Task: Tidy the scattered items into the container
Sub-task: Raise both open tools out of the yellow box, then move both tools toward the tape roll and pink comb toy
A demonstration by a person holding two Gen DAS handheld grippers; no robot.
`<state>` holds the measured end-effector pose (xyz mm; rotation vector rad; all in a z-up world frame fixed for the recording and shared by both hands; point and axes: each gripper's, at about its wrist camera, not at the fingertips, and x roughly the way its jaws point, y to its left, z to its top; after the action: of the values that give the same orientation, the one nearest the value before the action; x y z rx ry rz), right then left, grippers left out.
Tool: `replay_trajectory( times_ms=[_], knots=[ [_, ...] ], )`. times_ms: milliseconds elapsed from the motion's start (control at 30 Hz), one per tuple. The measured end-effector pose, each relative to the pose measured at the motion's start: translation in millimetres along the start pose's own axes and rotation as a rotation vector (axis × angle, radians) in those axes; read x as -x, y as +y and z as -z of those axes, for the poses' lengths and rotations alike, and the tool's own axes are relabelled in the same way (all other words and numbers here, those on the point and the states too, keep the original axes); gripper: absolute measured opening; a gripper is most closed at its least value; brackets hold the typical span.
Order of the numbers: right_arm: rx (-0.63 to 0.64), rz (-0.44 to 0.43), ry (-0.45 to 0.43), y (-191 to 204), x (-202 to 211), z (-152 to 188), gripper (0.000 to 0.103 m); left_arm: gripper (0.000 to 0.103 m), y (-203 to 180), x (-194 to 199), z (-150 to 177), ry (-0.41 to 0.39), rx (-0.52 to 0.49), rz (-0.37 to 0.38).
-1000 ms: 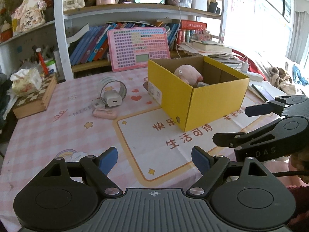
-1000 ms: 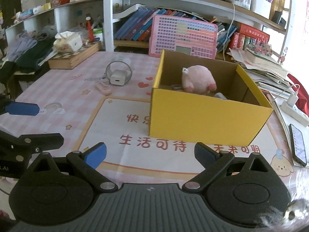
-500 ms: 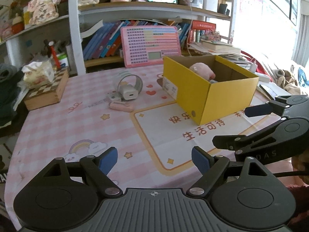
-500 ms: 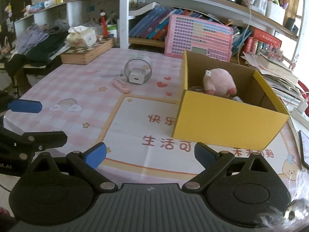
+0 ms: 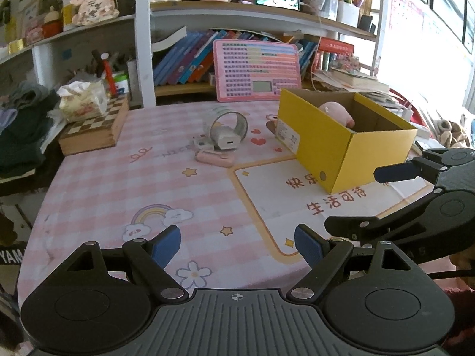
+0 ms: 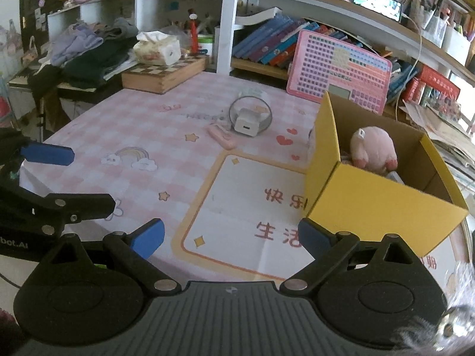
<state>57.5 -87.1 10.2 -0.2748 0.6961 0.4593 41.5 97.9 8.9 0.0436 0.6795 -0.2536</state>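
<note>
Both the left claw (image 5: 237,244) and right claw (image 6: 231,235) are hanging released and empty. The white plastic charger cube (image 5: 224,140), pink oblong case (image 5: 214,158) and clear tape ring (image 5: 230,122) are crowding together mid-tabletop (image 5: 104,184), near the yellow cardboard box (image 5: 350,151), so a grab is risking knocking neighbours.

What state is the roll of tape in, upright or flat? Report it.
Upright on its edge: the roll of tape shows its open ring toward the camera, with the white charger standing in front of it on the tablecloth.
</note>
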Motion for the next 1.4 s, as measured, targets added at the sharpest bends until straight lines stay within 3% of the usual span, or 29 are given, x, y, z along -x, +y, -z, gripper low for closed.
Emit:
replay_trajectory(
  times_ms=[367, 900, 1167, 1400],
  knots=[
    [0.008, 0.005, -0.020, -13, -21, -21, 0.091, 0.086, 9, -22, -12, 0.008, 0.034, -0.020],
    [-0.018, -0.065, -0.076, -46, -80, -97, 0.089, 0.086, 18, -81, -53, -0.001, 0.033, -0.054],
    [-0.097, -0.131, -0.016, -60, -121, -130, 0.089, 0.086, 16, -125, -68, 0.011, 0.024, -0.053],
    [-0.113, -0.137, 0.039, -68, -157, -150, 0.091, 0.086, 16, -163, -76, 0.032, -0.002, -0.065]
  ],
)
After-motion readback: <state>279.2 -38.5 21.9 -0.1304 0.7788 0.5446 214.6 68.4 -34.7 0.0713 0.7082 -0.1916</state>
